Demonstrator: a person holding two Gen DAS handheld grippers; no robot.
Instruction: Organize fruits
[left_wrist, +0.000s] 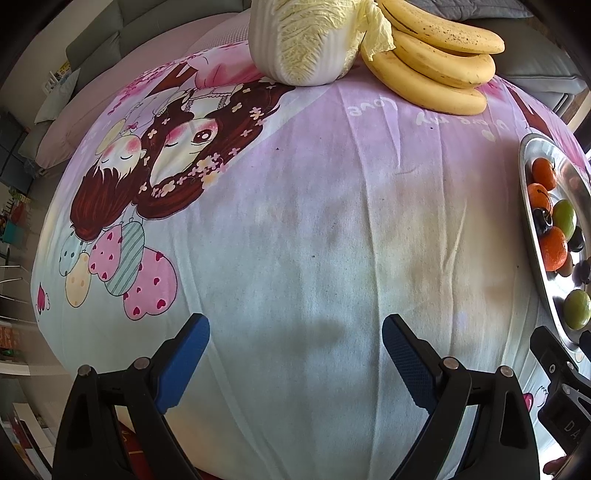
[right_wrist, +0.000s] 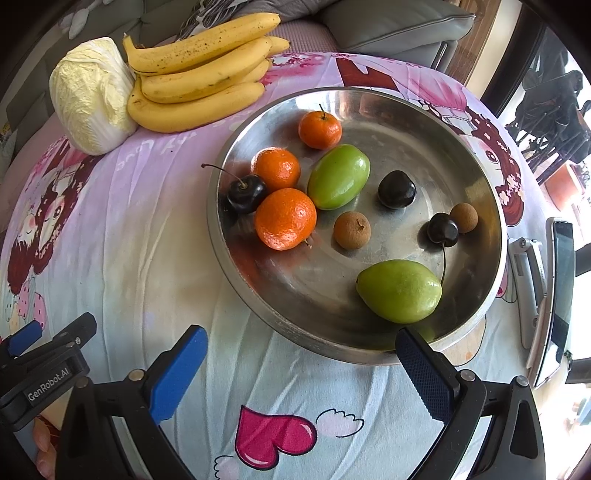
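A round steel tray (right_wrist: 480, 236) holds three mandarins (right_wrist: 285, 218), two green fruits (right_wrist: 400, 290), dark cherries (right_wrist: 246, 193) and two brown longans (right_wrist: 351, 229). My right gripper (right_wrist: 301, 349) hangs open above the cloth at the tray's near rim, nothing between its blue pads. The same tray (left_wrist: 532, 147) shows at the right edge of the left wrist view. My left gripper (left_wrist: 295, 332) is open over bare cloth, holding nothing. A bunch of bananas (left_wrist: 432, 59) (right_wrist: 199, 74) lies at the far side.
A napa cabbage (left_wrist: 299, 40) (right_wrist: 92, 96) sits beside the bananas. A phone on a stand (right_wrist: 554, 295) stands right of the tray. The table wears a cartoon-print cloth (left_wrist: 295, 221). A grey sofa (right_wrist: 388, 26) runs behind.
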